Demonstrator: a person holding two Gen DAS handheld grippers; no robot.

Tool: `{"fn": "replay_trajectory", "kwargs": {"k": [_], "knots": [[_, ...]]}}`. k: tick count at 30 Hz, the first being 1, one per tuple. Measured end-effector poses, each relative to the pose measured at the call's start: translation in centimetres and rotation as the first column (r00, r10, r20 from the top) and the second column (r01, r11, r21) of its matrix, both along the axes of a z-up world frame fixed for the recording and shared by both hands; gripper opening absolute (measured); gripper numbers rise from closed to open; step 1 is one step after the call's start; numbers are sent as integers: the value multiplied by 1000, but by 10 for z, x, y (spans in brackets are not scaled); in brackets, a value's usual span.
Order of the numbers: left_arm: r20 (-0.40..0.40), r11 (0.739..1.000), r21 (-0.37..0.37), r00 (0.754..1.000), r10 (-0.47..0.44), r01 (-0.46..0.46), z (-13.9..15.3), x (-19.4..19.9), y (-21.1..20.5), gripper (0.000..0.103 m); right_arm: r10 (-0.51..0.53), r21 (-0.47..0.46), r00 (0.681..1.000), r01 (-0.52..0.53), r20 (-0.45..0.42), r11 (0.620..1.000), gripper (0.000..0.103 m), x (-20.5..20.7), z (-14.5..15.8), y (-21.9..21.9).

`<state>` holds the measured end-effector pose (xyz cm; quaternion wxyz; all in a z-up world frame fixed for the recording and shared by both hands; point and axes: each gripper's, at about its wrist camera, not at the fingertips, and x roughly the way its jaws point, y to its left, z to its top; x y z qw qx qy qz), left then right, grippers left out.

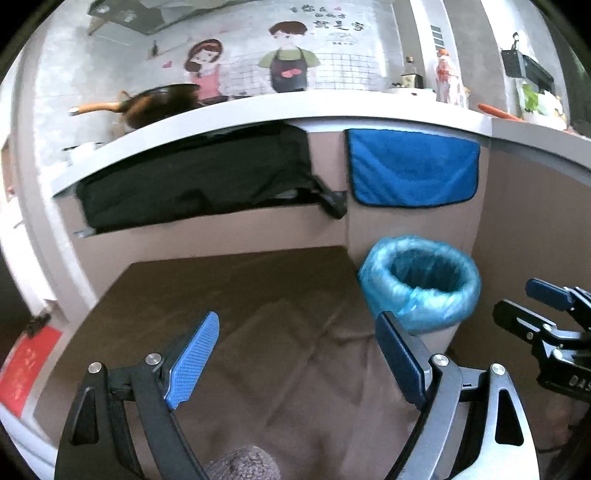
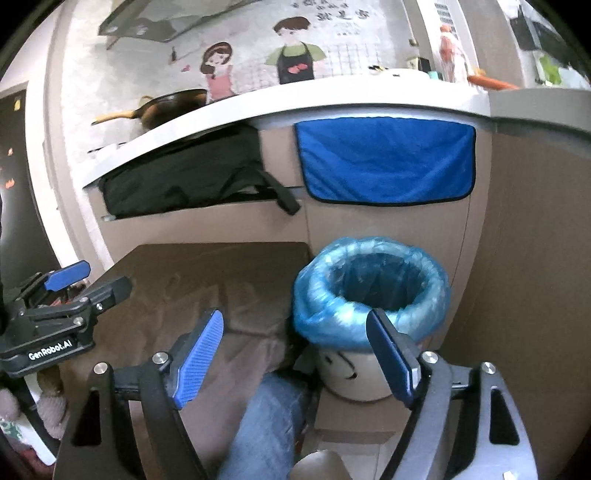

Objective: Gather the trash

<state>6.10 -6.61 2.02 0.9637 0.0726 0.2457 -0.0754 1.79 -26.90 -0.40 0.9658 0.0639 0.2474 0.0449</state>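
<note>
Blue-lined trash bin point(image 2: 371, 295) stands on the floor below the counter point(image 2: 332, 99), under the blue cloth point(image 2: 384, 162). My right gripper point(image 2: 295, 354) and left gripper point(image 1: 295, 354) both hang near the bin, jaws wide, nothing between them (no loose trash visible). Judged step: between pickups. Next: locate a piece, then close on it.

Home kitchen: frying pan point(image 1: 159, 105) on white counter point(image 1: 280, 110), range hood point(image 1: 129, 16), cartoon cook wall sticker point(image 1: 288, 55).
</note>
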Motion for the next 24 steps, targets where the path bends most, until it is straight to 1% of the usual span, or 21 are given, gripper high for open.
{"fn": "replay_trajectory", "kwargs": {"k": [3,5,9,12,17,21,24], "knots": [[29,999,21,998,47,-48,-3,-31,13,87,18,-9,1000,-18,-2,1000,78,-23,-2,21],[32,999,21,998,45,-46,-5,-44,22,87,28,-13,1000,-28,5,1000,78,-40,-6,35],[59,998,-20,996,66,-65,-1,-66,41,87,7,-39,1000,-6,24,999,78,-59,-11,53],[87,997,-21,994,71,-69,1,-83,48,87,15,-35,999,-13,44,999,78,-70,-10,63],[51,996,-48,995,84,-82,-2,-93,62,87,28,-91,998,-22,63,996,78,-74,-6,76],[65,990,-73,990,127,-123,1,-98,73,87,43,-92,996,-36,72,995,78,-76,-4,81],[71,988,-80,988,136,-130,2,-98,77,87,55,-98,996,-48,68,994,78,-76,-6,84]]}}
